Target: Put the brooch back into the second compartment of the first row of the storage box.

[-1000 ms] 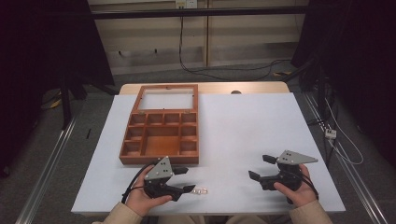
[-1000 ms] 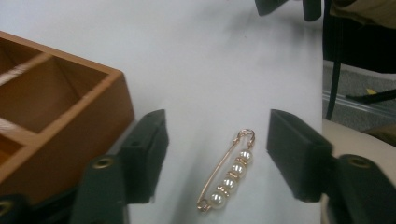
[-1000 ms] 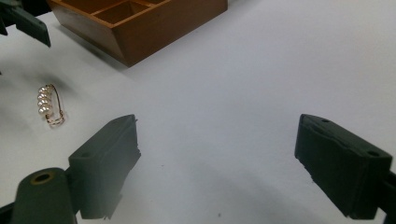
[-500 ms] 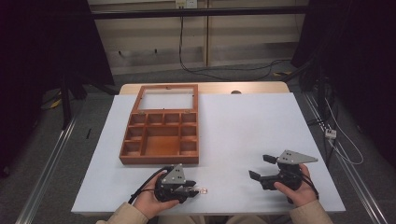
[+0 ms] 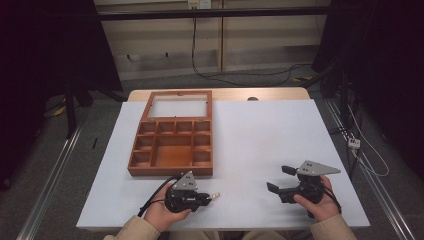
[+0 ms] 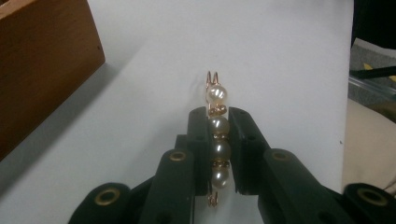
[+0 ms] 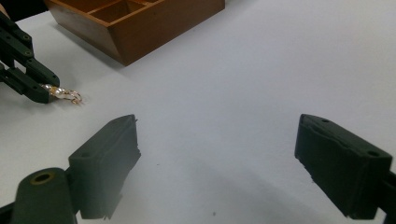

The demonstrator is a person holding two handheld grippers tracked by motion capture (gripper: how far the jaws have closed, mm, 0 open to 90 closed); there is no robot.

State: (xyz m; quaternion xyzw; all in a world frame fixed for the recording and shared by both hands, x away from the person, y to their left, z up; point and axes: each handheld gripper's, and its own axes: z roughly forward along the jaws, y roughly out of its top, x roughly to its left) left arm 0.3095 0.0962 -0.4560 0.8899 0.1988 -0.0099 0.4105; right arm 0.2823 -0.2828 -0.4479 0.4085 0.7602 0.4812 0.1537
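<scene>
Near the front edge of the white counter, the left tongs have just been closing and now clamp a gold-wire pearl pin, just before the brown wooden compartment box. Well apart, the right tongs gape empty.

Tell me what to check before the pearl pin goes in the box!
1. Left hand-held gripper shut on the pin: ok; its jaws have just been closing.
2. Pin lifted off the table: cannot tell.
3. Box open: ok.
4. Middle compartment free: ok.
5. Right hand-held gripper out of the way, open: ok.
</scene>
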